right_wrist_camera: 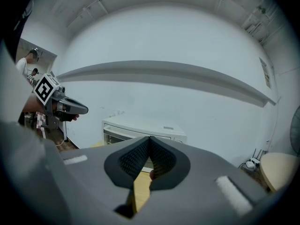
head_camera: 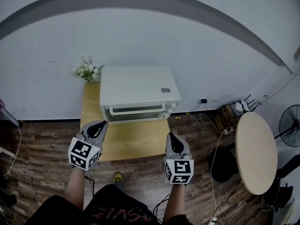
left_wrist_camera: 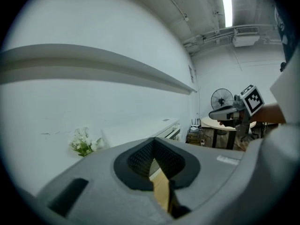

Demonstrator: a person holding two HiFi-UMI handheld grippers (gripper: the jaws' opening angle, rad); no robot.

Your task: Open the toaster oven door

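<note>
A white toaster oven stands at the back of a light wooden table, its glass door closed and facing me. My left gripper is shut and empty over the table's left front corner. My right gripper is shut and empty at the table's right front edge. Both stay short of the oven. The right gripper view shows the oven ahead past the closed jaws. From the left gripper view the oven appears to the right of the flowers.
A small bunch of white flowers sits left of the oven against the wall. A round light table and a fan stand to the right. Cables and a power strip lie on the wood floor.
</note>
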